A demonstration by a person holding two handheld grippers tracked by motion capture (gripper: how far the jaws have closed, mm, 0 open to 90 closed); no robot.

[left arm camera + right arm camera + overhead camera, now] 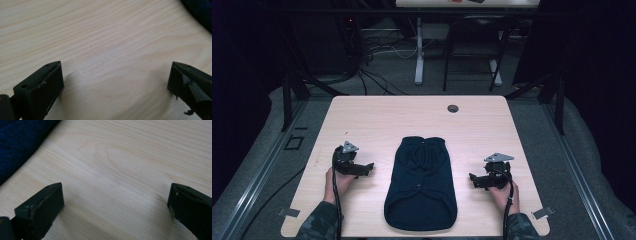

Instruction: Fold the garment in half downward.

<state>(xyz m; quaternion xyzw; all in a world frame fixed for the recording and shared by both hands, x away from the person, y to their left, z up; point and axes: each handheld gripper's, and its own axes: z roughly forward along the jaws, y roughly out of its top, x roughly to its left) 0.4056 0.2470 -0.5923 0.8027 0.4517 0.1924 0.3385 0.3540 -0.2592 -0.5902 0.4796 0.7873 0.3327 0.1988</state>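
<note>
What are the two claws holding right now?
Nothing. The left claw and right claw are both open over bare wooden table, either side of the dark blue knitted garment, not touching it.

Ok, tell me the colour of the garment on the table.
Dark navy garment, clearest in the right gripper view.

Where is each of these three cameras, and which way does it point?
High view: above the person's side, looking forward and down on the table; both forearms and hands enter below.
Left gripper view: rides the left gripper, facing tabletop; its open fingers rise below.
Right gripper view: rides the right gripper, likewise open.
Shared: the dark sweater, cornered in both gripper views.
</note>
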